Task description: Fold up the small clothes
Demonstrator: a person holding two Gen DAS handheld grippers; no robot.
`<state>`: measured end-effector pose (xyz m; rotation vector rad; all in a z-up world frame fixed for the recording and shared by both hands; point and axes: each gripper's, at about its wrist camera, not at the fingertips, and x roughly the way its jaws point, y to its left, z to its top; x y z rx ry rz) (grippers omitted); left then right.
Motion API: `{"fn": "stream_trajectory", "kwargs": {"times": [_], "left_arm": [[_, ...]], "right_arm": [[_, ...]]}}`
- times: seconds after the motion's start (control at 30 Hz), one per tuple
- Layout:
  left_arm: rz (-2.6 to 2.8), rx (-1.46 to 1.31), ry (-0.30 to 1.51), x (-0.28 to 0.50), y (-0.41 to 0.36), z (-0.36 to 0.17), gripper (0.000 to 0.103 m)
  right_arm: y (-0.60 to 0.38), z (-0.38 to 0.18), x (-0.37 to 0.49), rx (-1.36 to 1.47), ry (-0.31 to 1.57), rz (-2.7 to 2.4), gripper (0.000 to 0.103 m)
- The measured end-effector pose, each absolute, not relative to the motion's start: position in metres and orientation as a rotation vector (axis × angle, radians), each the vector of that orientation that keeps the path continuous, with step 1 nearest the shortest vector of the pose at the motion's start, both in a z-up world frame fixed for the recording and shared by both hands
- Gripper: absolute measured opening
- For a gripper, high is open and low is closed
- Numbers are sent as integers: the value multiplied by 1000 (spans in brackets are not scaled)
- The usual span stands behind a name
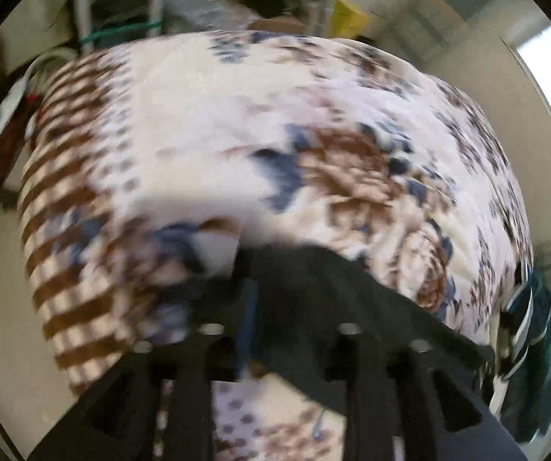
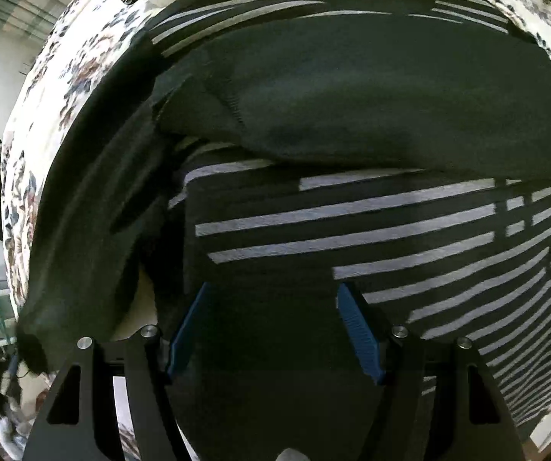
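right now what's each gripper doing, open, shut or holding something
Left gripper: dark cloth hides the fingertips; open or shut cannot be told.
Right gripper: open, blue pads apart, over the striped garment, gripping nothing.

We see a bed covered by a white quilt with brown-and-blue flowers (image 1: 237, 123); a dark knit garment with white stripes (image 2: 352, 223) lies spread on it.

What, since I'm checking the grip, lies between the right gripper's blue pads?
Dark cloth of the striped garment, in the right wrist view; the right gripper is open.
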<state>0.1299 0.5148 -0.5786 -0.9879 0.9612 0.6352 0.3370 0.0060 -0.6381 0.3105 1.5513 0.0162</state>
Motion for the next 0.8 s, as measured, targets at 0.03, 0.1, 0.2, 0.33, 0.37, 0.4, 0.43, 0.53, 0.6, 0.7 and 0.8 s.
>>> {"fn": "stream_trajectory", "kwargs": {"times": [0.03,0.1,0.2,0.33,0.37,0.4,0.43,0.53,0.6,0.7,0.8], "left_arm": [[651,-1033,949,116,514,-582,54],[656,-1130,917,93,507,-590,65],[615,-1237,920,88,494,-613,65],[601,-1372,909,111,489,-655,65],[636,-1373,905,116,491,-660,65],[663,-1371,888,120,494,-661,66],[697,-1355,858,124,497,-657,65],[742,-1230,814,142,506,-636,6],[725,-1171,774,154,511,-618,6],[719,-1057,728,170,520,-582,6],[698,-1058,667,173,538,-562,6]], "right_arm": [[3,-636,339,304,1548,10,75],[6,-633,351,277,1523,-28,77],[-2,-629,358,253,1486,-106,78],[-34,-623,352,320,1481,-151,78],[-42,-622,350,331,1484,-162,78],[-47,-621,349,334,1485,-170,78],[-53,-619,347,333,1485,-176,78],[-54,-621,348,309,1489,-176,78],[-57,-623,347,300,1490,-173,78],[-56,-627,350,308,1487,-189,78],[-50,-629,355,317,1476,-221,78]]}}
